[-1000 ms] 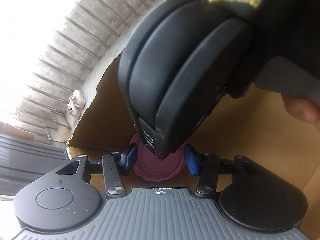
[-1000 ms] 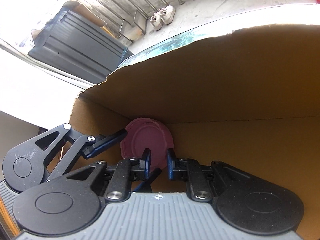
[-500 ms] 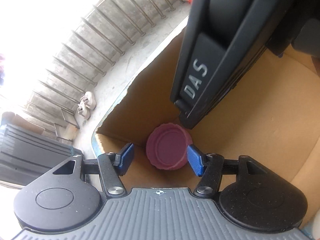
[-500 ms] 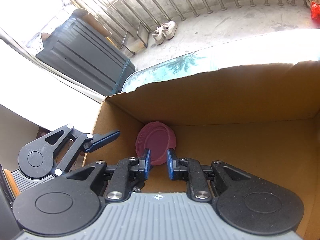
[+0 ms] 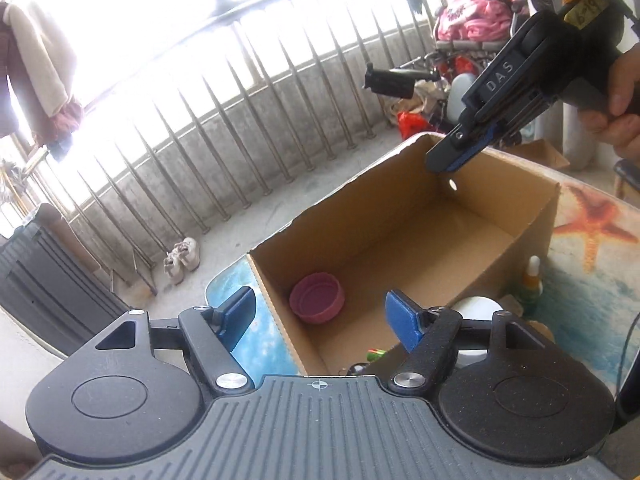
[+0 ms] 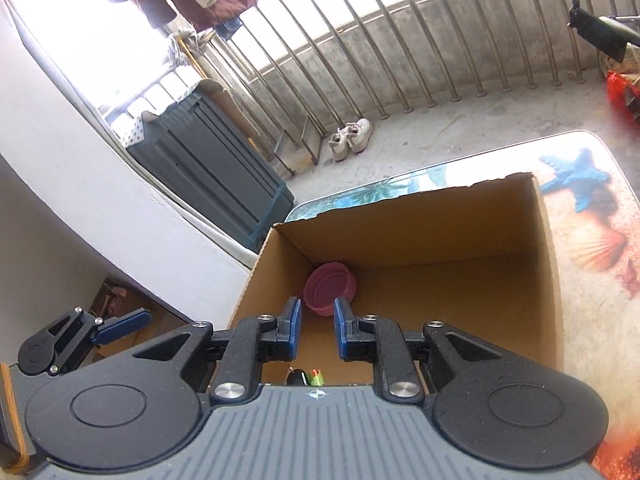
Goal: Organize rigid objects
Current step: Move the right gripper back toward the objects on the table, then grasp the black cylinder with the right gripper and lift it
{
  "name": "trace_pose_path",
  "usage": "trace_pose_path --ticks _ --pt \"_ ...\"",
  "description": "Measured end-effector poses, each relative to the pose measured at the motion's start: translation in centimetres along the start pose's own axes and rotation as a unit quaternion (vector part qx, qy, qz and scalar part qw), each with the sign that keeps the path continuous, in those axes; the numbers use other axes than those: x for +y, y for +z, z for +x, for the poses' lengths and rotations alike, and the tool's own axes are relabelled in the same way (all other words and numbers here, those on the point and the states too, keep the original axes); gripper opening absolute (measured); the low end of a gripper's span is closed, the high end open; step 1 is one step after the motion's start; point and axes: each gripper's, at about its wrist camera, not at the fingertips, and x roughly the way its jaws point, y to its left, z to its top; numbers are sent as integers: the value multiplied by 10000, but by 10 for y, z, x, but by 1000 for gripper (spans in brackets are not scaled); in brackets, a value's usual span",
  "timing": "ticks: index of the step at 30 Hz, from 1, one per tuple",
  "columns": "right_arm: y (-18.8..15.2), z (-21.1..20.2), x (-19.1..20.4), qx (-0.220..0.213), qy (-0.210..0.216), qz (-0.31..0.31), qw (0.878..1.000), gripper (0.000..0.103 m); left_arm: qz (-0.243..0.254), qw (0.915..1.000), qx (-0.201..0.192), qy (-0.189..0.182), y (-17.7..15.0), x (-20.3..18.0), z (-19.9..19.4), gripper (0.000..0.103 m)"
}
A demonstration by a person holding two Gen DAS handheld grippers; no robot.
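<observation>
Pink bowl (image 5: 317,297) lying in box (image 5: 404,216), far-left corner. Left gripper (image 5: 320,316) hovering above, fingers spread wide, empty. Right gripper (image 6: 317,328) hovering, fingers slightly parted, empty. Bowl likely light, rigid plastic, smooth; pinching across rim advisable.
</observation>
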Motion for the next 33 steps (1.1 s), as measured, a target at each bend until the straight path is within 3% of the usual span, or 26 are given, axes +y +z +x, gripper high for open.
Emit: trace_pose_path --ticks 2,4,6,11,13,19,23,29,33 --pt "-12 -21 -3 -197 17 71 9998 20 -139 9997 -207 -32 -30 -7 -2 72" --pt "-24 -40 -4 -280 68 49 9996 20 -322 9990 -276 -136 -71 -11 30 72" --pt "-40 -54 -4 -322 29 -97 9994 20 -470 9980 -343 -247 -96 -15 36 72" --pt "-90 -84 -6 -392 -6 -362 9986 20 -770 9913 -319 -1017 -162 -47 54 73" --pt "-113 -91 -9 -434 79 -356 9984 20 -695 9881 -297 -1341 -177 -61 54 73" --pt "-175 -75 -15 -164 251 -269 9992 20 -251 9836 -118 -1780 -214 -101 68 70" --pt "-207 -53 -11 156 297 -273 9991 20 -332 9764 78 -2134 -238 -114 89 59" --pt "-229 -36 1 425 539 -307 9972 20 90 9727 165 -2312 -249 -138 110 51" --pt "-231 -33 3 447 481 -292 9974 20 -108 9655 396 -2572 -250 -139 122 34"
